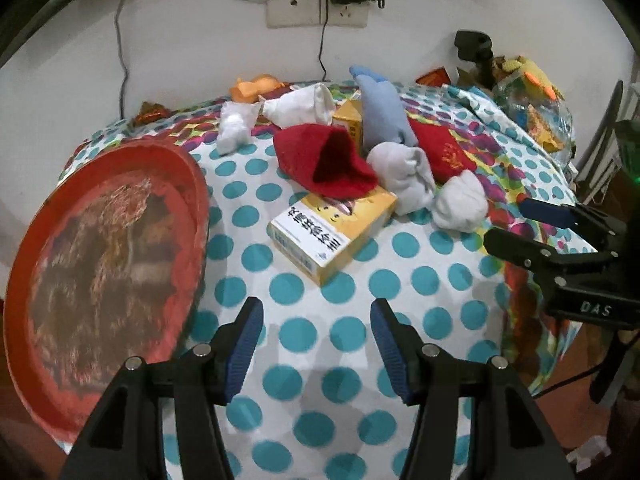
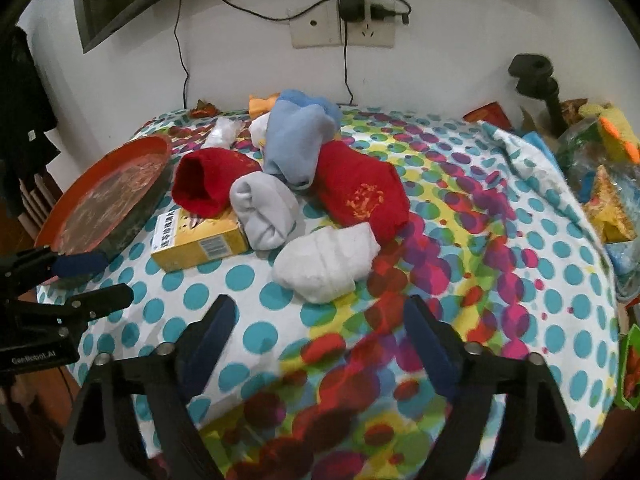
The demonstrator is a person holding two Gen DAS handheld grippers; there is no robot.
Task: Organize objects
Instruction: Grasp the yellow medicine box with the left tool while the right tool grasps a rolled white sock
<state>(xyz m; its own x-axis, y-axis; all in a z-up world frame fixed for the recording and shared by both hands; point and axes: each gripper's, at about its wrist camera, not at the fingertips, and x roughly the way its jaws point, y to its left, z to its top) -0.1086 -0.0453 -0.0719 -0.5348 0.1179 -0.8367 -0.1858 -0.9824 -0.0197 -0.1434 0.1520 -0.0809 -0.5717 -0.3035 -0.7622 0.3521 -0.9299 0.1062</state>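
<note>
1. The left claw [image 1: 316, 344] hangs above bare polka-dot cloth [image 1: 320, 320] on the bench, its blue pads apart with nothing between them.
2. The right claw [image 2: 316, 336] is likewise spread wide and empty, tilted down over the cloth just short of a rolled white sock [image 2: 326, 260].
3. A yellow box [image 1: 332, 232] lies flat near the middle of the bench; an open-mouthed red sock [image 1: 324, 160] rests on its far end.
4. A grey sock bundle [image 1: 404, 176] sits just beside the box, touching the red sock.
5. Behind it stand a light blue sock [image 1: 380, 108] and a second red sock [image 1: 440, 152] with gold embroidery.
6. A red round tray [image 1: 104, 264] lies at the bench's left edge, beside the left claw.
7. More white bundles [image 1: 236, 128] lie further back, near the wall.
</note>
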